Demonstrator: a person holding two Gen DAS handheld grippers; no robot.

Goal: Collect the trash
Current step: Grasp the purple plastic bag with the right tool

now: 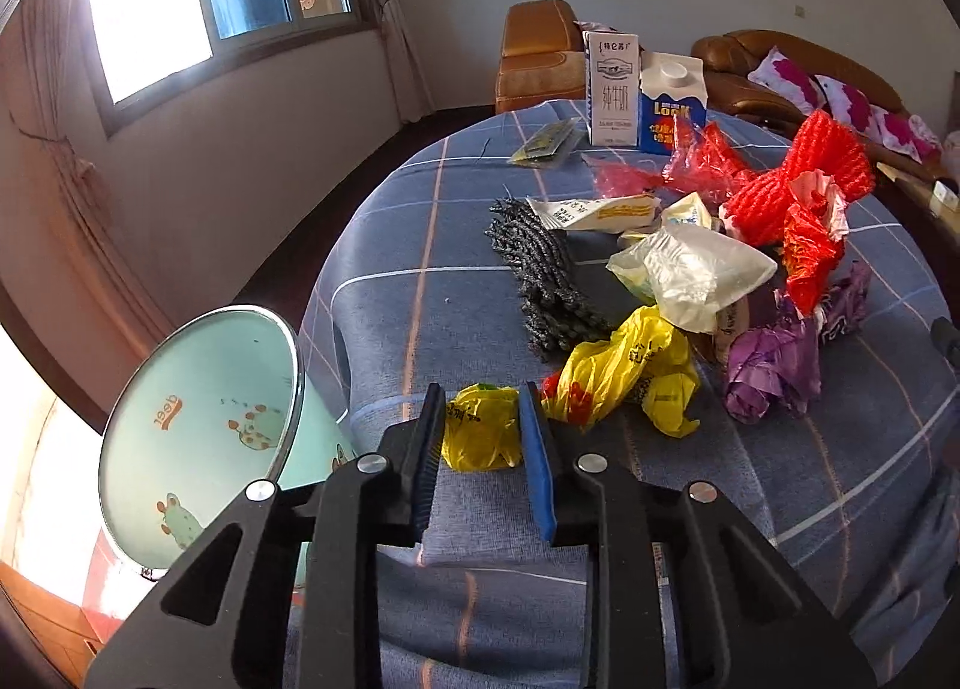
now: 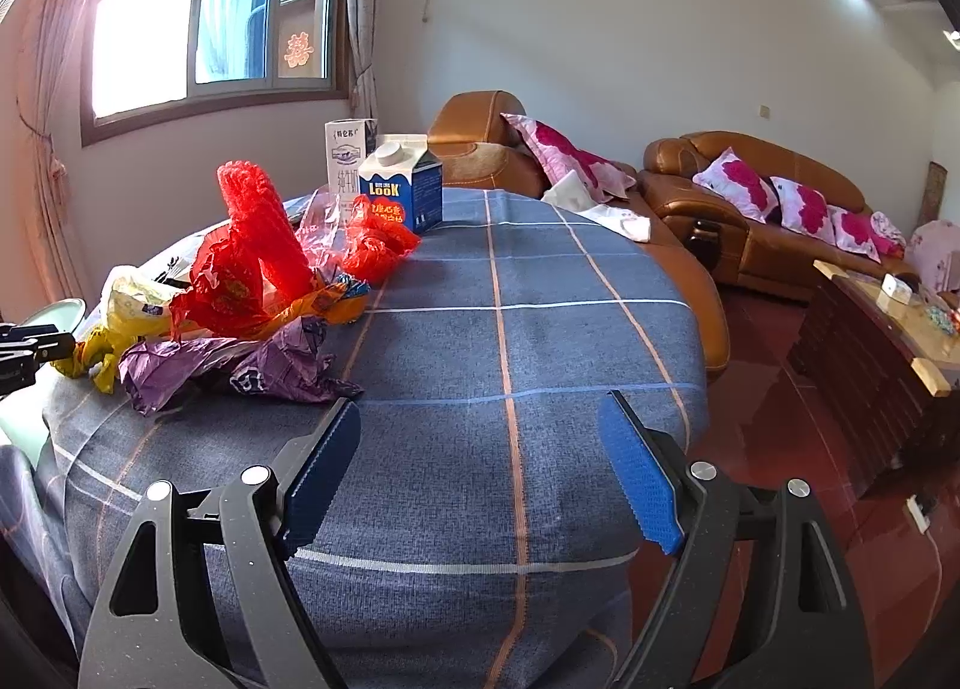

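The left gripper [image 1: 482,434] has its jaws drawn narrow around one end of a crumpled yellow plastic bag [image 1: 480,428], pinched between the blue pads, low over the blue plaid-covered tabletop [image 1: 420,245]. Just off the tabletop's edge, beside that gripper, a pale green bin with cartoon animals inside [image 1: 198,425] tilts its open mouth toward us. The rest of the litter lies heaped farther along the cloth: a second yellow bag [image 1: 630,371] touching the gripped one, a purple wrapper [image 1: 774,368], a translucent white bag [image 1: 696,275], dark grey foam netting [image 1: 540,275] and red foam netting [image 1: 798,179]. Behind them stand a tall white milk carton [image 1: 612,89] and a blue gable-top carton [image 1: 672,101], side by side. The right gripper [image 2: 480,467] hovers over bare cloth with its jaws wide and nothing between them, the heap off to its left.
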